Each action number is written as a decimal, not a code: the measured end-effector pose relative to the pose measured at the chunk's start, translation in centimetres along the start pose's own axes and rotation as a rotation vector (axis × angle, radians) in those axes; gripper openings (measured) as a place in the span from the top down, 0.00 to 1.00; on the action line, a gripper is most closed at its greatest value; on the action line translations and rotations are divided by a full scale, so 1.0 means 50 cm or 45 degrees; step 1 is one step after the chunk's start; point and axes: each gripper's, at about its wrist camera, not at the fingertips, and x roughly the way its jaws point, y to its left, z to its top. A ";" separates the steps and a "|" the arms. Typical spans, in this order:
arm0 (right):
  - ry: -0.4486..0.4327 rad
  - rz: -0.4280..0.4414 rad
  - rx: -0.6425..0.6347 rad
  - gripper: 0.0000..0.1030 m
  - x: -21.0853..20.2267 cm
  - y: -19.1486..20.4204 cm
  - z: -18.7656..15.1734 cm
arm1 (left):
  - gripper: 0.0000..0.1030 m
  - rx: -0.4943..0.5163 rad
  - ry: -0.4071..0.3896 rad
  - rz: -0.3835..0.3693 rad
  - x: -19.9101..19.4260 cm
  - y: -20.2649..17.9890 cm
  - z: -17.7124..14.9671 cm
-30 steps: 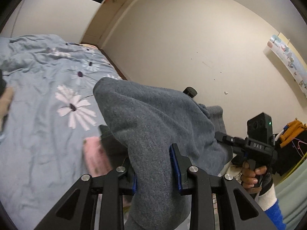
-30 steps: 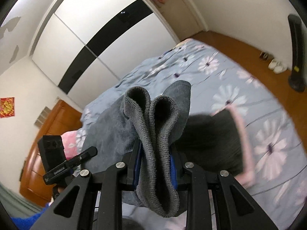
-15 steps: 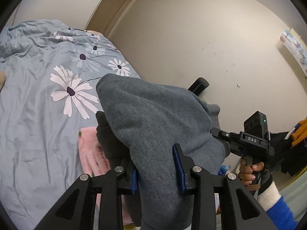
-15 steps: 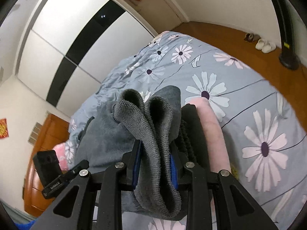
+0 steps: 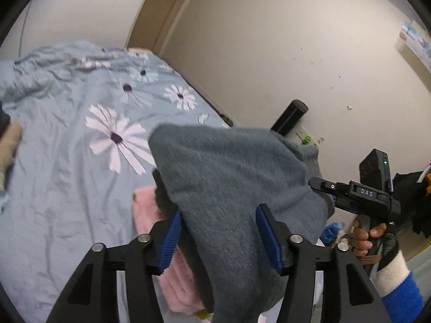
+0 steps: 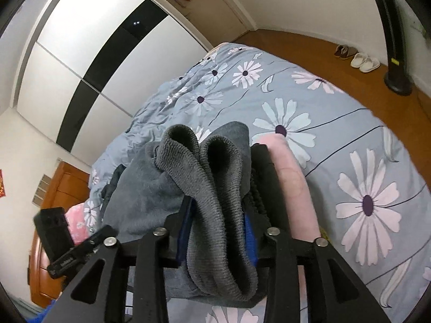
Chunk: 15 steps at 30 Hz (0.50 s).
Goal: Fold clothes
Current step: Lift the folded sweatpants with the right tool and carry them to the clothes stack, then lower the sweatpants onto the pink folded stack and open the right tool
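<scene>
The bed (image 6: 336,123), with a blue flowered cover, fills both views. Its near edge is hidden by the grey sweater (image 5: 231,188), which hangs above it. Under the sweater lies a stack of a dark garment (image 6: 265,177) on a pink one (image 6: 293,183), both mostly covered. The left gripper (image 5: 218,231) has its jaws spread, with the sweater draped loosely between them; whether the pads touch it is unclear. The right gripper (image 6: 215,231) is clamped on the sweater's ribbed hem (image 6: 204,161).
</scene>
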 end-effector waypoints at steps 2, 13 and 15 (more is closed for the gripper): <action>-0.016 -0.045 -0.018 0.59 -0.013 0.005 0.004 | 0.35 0.030 -0.042 0.037 -0.020 -0.004 0.009; -0.135 -0.140 -0.370 0.58 -0.058 0.167 0.011 | 0.34 0.421 -0.146 0.167 -0.028 -0.113 0.013; -0.114 -0.133 -0.444 0.58 -0.030 0.193 0.008 | 0.34 0.473 -0.126 0.170 -0.010 -0.123 -0.002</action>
